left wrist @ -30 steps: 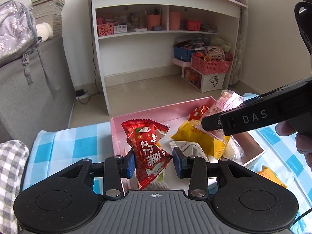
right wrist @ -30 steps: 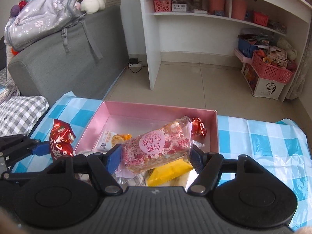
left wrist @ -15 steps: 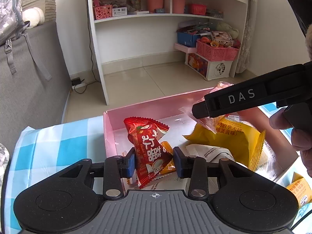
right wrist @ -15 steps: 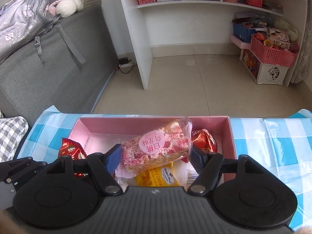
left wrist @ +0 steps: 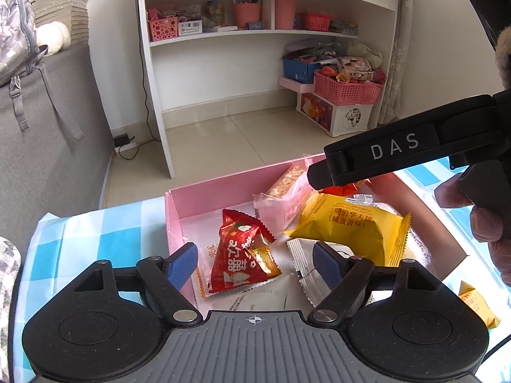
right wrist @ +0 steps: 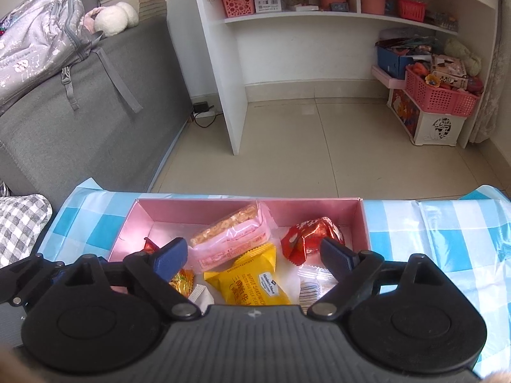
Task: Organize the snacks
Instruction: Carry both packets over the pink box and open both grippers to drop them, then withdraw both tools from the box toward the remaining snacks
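A pink box (left wrist: 204, 198) on the checked cloth holds several snack packets. My left gripper (left wrist: 254, 263) hangs over its near left part, jaws opening. A red packet (left wrist: 242, 255) lies loose in the box between the blue pads (left wrist: 183, 263), which do not touch it. My right gripper (right wrist: 254, 257) is over the box (right wrist: 319, 210) too, jaws opening. A pink crisp bar (right wrist: 233, 239) lies free below its pads. A yellow waffle packet (right wrist: 252, 281) and a red wrapped sweet (right wrist: 309, 236) rest beside the bar. The right gripper's body (left wrist: 399, 146) crosses the left wrist view.
A blue and white checked cloth (right wrist: 431, 223) covers the table. Another yellow packet (left wrist: 476, 303) lies outside the box at the right. Beyond the table stand a white shelf unit (right wrist: 236, 79), a grey sofa (right wrist: 80, 121) and a pink basket (right wrist: 440, 95) on the floor.
Both grippers have opened. The left one let go of the red packet and the right one let go of the pink bar; both packets now lie in the box.
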`<state>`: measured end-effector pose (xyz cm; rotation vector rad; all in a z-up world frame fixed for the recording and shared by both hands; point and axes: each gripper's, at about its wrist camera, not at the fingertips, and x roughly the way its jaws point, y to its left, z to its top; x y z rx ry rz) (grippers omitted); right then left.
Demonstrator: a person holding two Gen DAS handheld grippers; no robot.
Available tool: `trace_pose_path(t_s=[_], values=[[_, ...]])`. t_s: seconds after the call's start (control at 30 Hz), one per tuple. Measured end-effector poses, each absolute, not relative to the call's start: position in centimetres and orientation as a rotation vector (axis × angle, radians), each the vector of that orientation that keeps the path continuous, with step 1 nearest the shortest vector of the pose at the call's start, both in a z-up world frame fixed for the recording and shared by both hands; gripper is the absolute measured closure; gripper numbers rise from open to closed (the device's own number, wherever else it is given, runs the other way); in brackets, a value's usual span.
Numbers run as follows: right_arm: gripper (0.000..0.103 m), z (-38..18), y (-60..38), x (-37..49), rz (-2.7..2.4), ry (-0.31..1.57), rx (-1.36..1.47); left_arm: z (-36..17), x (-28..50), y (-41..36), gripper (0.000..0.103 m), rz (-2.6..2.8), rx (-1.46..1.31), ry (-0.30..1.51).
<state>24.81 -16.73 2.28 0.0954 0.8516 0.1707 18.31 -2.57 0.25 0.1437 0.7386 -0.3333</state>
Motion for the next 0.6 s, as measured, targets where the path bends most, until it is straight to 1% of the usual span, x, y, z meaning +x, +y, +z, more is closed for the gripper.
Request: trace_pose_path(t_s=[0.03, 0.33, 0.6], values=[[0.013, 2.5, -16.9, 24.6, 0.169, 0.851, 0.095, 0.5, 17.9, -2.6, 0.019, -0.331, 0.149, 0.738], [0.01, 3.9, -17.9, 21.5, 0.158, 0.851, 0.063, 2.5, 14.7, -2.5, 0.016, -0.322, 0.157, 0.743], [0.008, 5.1, -18.1, 18.0, 0.16, 0.843, 0.022, 3.8, 11.3, -2.1, 0.015, -0.321, 0.141, 0.751]])
